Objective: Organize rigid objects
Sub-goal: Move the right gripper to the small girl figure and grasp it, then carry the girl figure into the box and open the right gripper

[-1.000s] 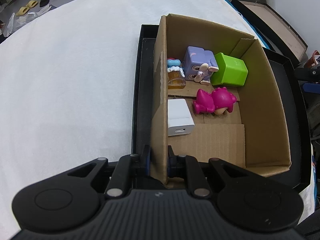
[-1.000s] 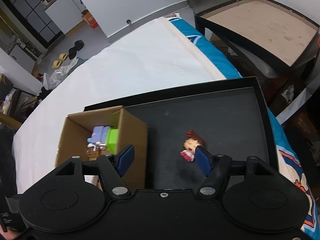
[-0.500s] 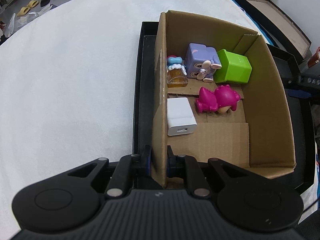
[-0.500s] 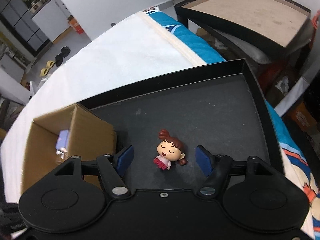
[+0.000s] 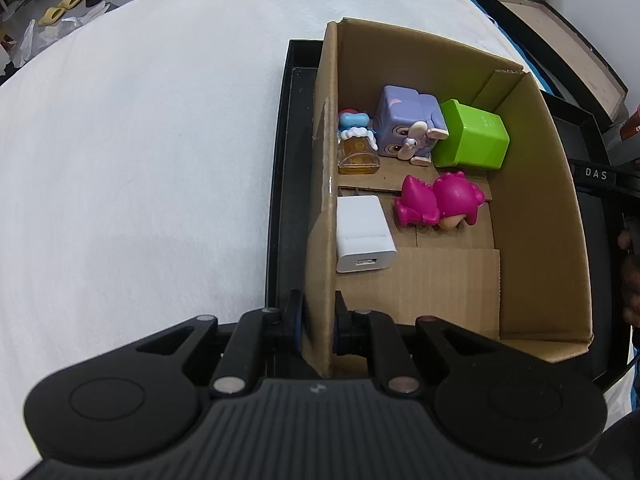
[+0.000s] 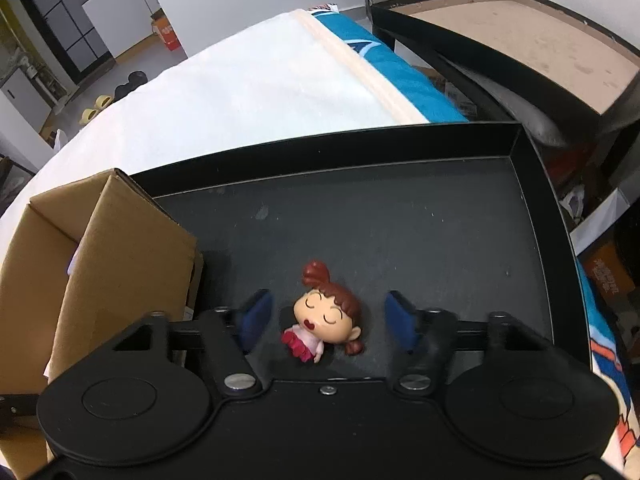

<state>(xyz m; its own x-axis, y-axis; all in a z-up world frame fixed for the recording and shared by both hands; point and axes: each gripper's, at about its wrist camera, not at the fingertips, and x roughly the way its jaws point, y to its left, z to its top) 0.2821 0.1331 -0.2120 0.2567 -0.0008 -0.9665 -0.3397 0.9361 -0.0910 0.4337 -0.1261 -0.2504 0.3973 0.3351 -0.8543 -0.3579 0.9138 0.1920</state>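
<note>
My left gripper [image 5: 318, 320] is shut on the near end of the left wall of the cardboard box [image 5: 536, 208]. Inside the box lie a purple cube toy [image 5: 408, 126], a green cube [image 5: 472, 140], a magenta figure [image 5: 438, 200], a white charger [image 5: 362, 234] and a small amber bottle [image 5: 356, 148]. A doll [image 6: 326, 316] with brown hair and a pink dress lies on the black tray [image 6: 400, 216]. My right gripper [image 6: 327, 310] hangs low over it. Its jaws are closing, one blue pad on each side of the doll with a gap on both sides.
The box [image 6: 132, 264] stands at the tray's left end, close to my right gripper's left finger. The tray rests on a white blanket [image 5: 140, 160] with a teal cloth [image 6: 392, 64] at its edge. A black-framed board [image 6: 520, 32] stands beyond, and slippers lie on the floor.
My right gripper has come down and shifted so the doll, earlier at its right finger, now lies centred and larger between the fingers. The left gripper and the box have stayed put.
</note>
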